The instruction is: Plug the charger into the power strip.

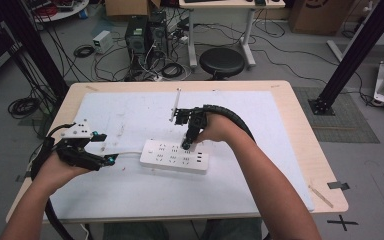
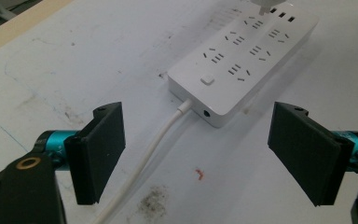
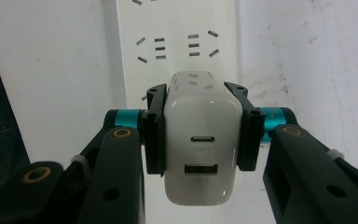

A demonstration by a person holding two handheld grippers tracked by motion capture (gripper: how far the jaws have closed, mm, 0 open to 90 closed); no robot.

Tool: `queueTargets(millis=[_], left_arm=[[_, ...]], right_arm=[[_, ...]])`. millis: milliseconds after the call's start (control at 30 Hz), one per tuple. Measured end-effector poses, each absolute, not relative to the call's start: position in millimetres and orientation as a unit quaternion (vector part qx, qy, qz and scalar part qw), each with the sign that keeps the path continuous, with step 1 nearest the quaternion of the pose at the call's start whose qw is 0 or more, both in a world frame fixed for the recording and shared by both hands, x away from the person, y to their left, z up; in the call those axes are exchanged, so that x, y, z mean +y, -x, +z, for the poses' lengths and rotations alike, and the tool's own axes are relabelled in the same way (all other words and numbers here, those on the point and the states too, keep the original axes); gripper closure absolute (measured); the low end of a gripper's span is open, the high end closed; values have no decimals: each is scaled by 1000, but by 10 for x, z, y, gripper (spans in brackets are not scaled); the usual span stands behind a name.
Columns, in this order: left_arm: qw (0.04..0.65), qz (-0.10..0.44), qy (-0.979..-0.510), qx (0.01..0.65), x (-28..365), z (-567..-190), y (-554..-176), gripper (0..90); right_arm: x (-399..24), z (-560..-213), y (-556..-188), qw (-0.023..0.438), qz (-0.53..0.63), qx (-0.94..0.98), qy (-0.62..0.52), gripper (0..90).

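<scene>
Right claw (image 3: 199, 122) clamps white USB charger (image 3: 201, 140), poised over power strip (image 1: 175, 156) sockets on table (image 1: 290, 120); whether prongs seated, cannot tell. Left claw (image 2: 209, 154) open, empty, near strip's cable (image 2: 144, 158) end. Remaining, likely: press home, release.

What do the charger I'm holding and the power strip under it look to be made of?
Charger: apparently glossy white plastic; soft highlights on rounded edges, socket slots mirrored on its top. Power strip: likely moulded white plastic, satin smooth, with an even sheen and crisp corners. Neither shows any metal beyond the port openings.
</scene>
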State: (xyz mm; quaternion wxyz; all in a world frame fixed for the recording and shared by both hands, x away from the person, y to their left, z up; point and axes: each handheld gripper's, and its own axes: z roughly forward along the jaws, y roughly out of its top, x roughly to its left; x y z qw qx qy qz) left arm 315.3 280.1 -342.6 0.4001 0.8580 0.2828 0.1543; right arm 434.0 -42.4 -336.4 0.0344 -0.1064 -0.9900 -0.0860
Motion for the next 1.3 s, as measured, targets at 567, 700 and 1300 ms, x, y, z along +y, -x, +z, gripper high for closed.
queueTargets(millis=[567, 700, 1300], left_arm=[[411, 153, -850, 292, 2837, -3482, -3133, 191], [410, 153, -851, 291, 2838, -3502, -3143, 191], [404, 143, -859, 282, 2679, -3534, -3218, 191]], right_arm=[[-310, -3541, -4381, 33, -46, -994, 95, 636], [-273, -3546, -4352, 23, -44, -996, 77, 637], [-255, -3639, -4219, -20, -51, -996, 74, 640]])
